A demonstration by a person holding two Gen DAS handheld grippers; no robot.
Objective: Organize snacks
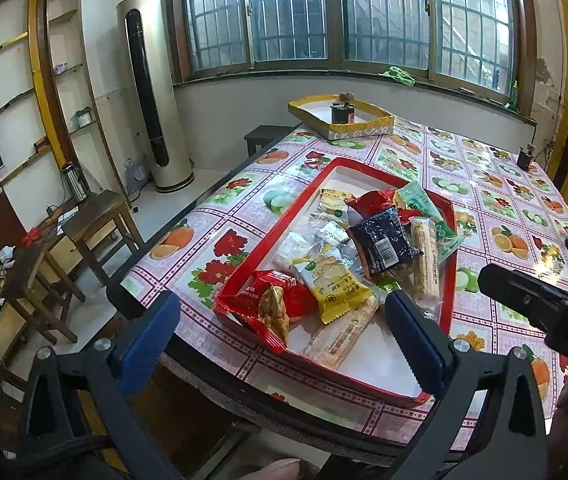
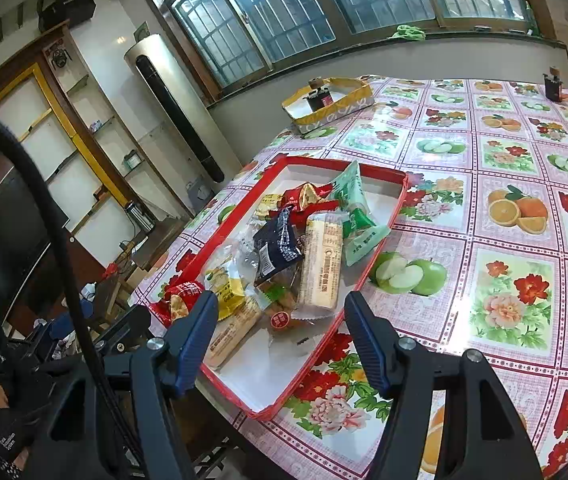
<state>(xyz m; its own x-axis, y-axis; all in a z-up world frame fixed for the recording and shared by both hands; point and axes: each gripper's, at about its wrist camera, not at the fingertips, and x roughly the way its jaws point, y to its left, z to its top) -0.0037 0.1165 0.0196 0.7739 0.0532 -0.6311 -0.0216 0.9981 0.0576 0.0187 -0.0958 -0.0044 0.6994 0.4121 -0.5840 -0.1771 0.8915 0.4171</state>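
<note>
A red-rimmed white tray (image 1: 326,172) (image 2: 388,224) lies on the table and holds a pile of several snack packets: a red packet (image 1: 272,304), a yellow cracker packet (image 1: 332,280), a dark blue packet (image 1: 382,242) (image 2: 278,242), a green packet (image 1: 428,208) (image 2: 354,208) and a long beige wafer bar (image 2: 320,264). My left gripper (image 1: 282,324) is open and empty above the tray's near end. My right gripper (image 2: 282,320) is open and empty above the tray's near corner.
A yellow-rimmed box (image 1: 364,124) (image 2: 340,110) with a small dark jar (image 1: 342,112) stands at the table's far side. Another small dark object (image 2: 553,84) sits at the far right. The table has a fruit-and-flower cloth (image 2: 504,208). Wooden stools (image 1: 96,220) stand left of the table.
</note>
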